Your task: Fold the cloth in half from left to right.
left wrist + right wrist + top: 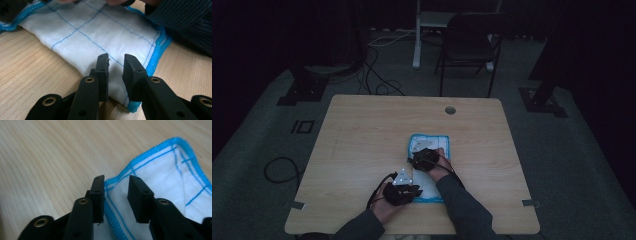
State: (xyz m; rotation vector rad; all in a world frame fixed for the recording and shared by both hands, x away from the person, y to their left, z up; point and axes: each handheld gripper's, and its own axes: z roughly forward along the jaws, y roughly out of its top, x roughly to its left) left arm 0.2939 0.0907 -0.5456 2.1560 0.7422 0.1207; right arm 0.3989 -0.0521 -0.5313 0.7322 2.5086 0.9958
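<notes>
A white cloth (430, 142) with a blue hem and thin blue grid lines lies folded on the wooden table (362, 135), near its middle. My left gripper (404, 190) sits at the cloth's near end. In the left gripper view its jaws (116, 60) stand a little apart over the cloth (95, 32), close to its near folded edge, without pinching it. My right gripper (424, 159) rests on the cloth's middle. In the right gripper view its jaws (116, 180) are apart, with the blue hemmed edge of the cloth (170, 170) lying between them.
A round cable hole (450, 110) sits in the table's far side. Beyond the table stand a dark folding chair (469, 42) and a white post (416, 35), with cables (377, 75) on the floor. A dark sleeve (185, 22) lies beside the cloth.
</notes>
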